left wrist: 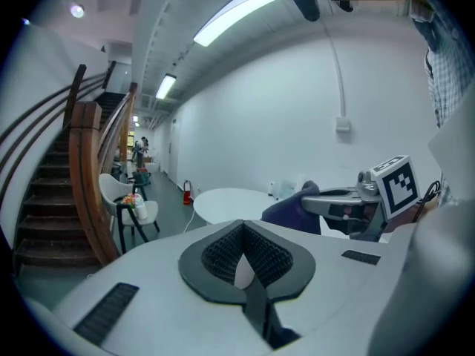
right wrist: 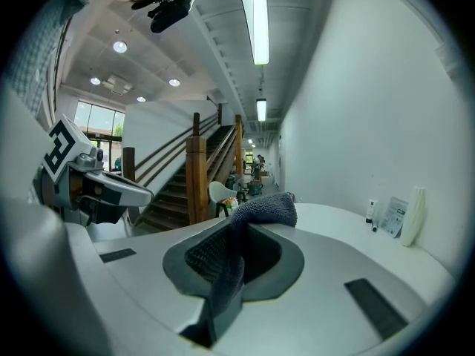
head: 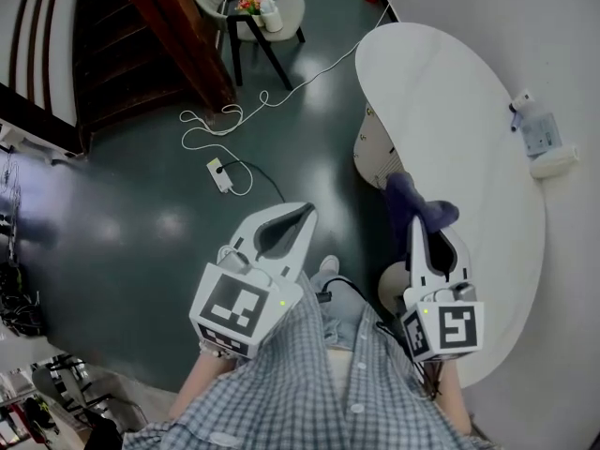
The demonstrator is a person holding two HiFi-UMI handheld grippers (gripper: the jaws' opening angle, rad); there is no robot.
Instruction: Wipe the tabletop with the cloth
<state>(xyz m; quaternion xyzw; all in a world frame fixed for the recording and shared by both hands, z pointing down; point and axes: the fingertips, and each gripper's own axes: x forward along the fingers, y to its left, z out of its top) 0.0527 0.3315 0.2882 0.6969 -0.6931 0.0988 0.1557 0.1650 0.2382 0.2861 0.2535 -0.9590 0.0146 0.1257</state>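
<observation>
Cloth (head: 413, 197) is sitting clamped in the right gripper (head: 432, 225), so that's where the task's thing is at this point. The jaws are squeezing down on a fold of it, and the rest is bunching up past the tips in a dark blue lump. In the right gripper view you can see the cloth (right wrist: 264, 208) running down between the pads with the right gripper (right wrist: 237, 227) closed tight on it. My guess is that having this much fabric sticking out front gives a soft wad to press down and drag around.

It's hovering about over the near edge of the desk (head: 450, 92), on the side where the person is standing. I can't tell for sure if it's touching the top, but the gripper is pointing pretty level, so I'm reading this as wiping not started yet.

The left gripper (head: 304, 214) is hanging out over the floor, well off the desk. In its own view the left gripper (left wrist: 241, 225) has the jaw tips meeting with nothing caught between them, just a bit of gap lower down. It's probably parked there because wiping is a one-gripper job.

Over by the wall-side edge of the desk, a bottle (head: 553, 162) is lying on its side just beside a leaflet (head: 541, 134). The rest of the top is bare, so there's plenty of room for broad strokes. I'd be going easy near that edge though, since that bottle looks like it would roll.
</observation>
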